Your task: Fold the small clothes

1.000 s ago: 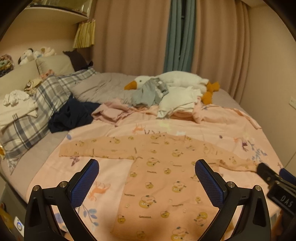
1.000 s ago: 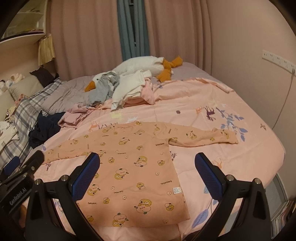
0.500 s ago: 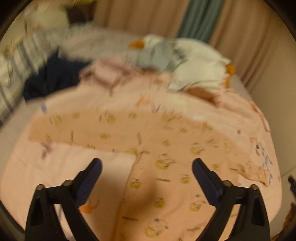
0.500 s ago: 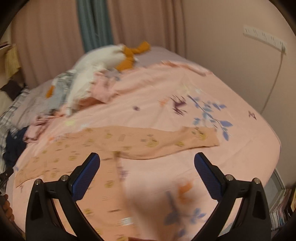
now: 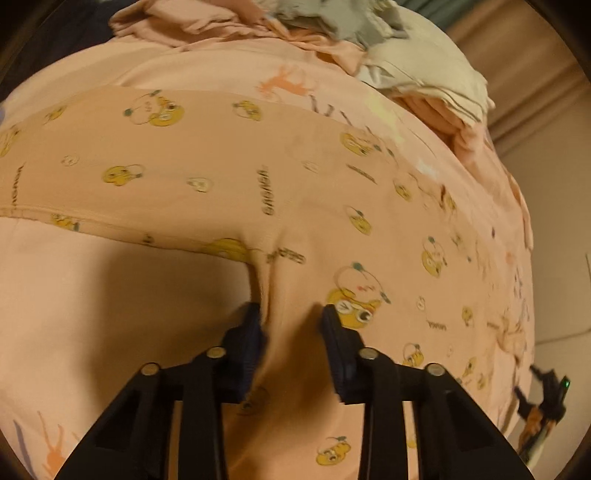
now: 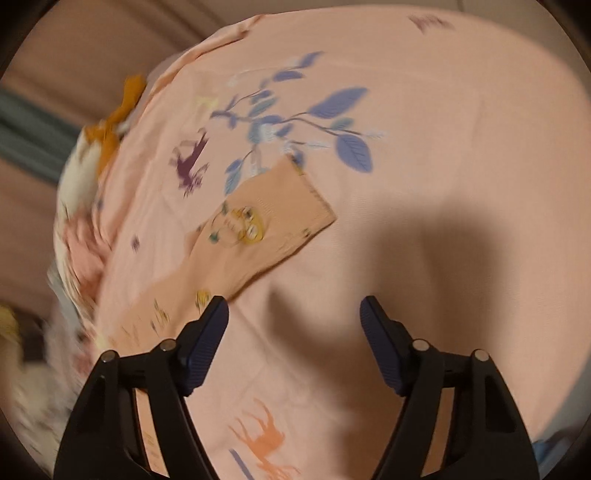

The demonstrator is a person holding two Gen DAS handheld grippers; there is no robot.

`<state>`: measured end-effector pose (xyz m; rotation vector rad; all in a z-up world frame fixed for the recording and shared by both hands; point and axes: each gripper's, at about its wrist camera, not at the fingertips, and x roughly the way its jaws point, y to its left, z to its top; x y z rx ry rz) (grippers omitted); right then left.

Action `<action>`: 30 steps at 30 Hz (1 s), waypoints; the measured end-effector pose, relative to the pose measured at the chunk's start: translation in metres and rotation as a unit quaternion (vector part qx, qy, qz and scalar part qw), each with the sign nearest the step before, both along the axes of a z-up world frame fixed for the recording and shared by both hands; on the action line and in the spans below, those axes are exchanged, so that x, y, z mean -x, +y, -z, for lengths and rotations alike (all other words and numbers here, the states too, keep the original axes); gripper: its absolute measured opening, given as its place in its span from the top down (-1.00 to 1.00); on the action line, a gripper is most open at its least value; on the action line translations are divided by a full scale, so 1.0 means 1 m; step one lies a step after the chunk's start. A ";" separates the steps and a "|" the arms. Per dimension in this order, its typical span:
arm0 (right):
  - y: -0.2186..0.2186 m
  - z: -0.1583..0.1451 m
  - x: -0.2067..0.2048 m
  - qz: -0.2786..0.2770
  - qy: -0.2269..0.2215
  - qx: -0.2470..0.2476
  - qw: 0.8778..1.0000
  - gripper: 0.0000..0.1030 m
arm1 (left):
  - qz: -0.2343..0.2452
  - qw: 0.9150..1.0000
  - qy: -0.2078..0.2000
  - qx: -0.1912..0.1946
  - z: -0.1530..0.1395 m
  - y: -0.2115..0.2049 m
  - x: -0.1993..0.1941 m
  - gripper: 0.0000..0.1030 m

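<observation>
A peach long-sleeved baby shirt (image 5: 229,162) with yellow cartoon prints lies spread flat on the pink bedspread (image 5: 96,310). My left gripper (image 5: 290,314) is low over the shirt's left armpit, its jaws half closed around a pinched ridge of the fabric. In the right wrist view only the shirt's right sleeve (image 6: 258,225) shows, with its cuff pointing up and right. My right gripper (image 6: 293,306) is open and empty just below that sleeve, with its left finger (image 6: 207,332) at the sleeve's lower edge.
A pile of loose clothes (image 5: 332,26) and a cream garment (image 5: 428,74) lie at the far side of the bed. A plush goose with orange feet (image 6: 107,129) lies at the far left in the right wrist view. The other gripper (image 5: 546,398) shows at the right edge.
Both grippers have dropped from high above the bed to just over the shirt. The left jaws have narrowed around a fold at the armpit. The right gripper has moved to the right sleeve.
</observation>
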<state>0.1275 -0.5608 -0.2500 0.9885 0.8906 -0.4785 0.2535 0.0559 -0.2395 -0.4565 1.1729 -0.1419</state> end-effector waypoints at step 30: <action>0.269 -0.184 -0.192 -0.305 -0.178 0.150 0.923 0.89 | -0.022 0.994 -0.057 -0.093 -0.015 0.017 0.016 0.83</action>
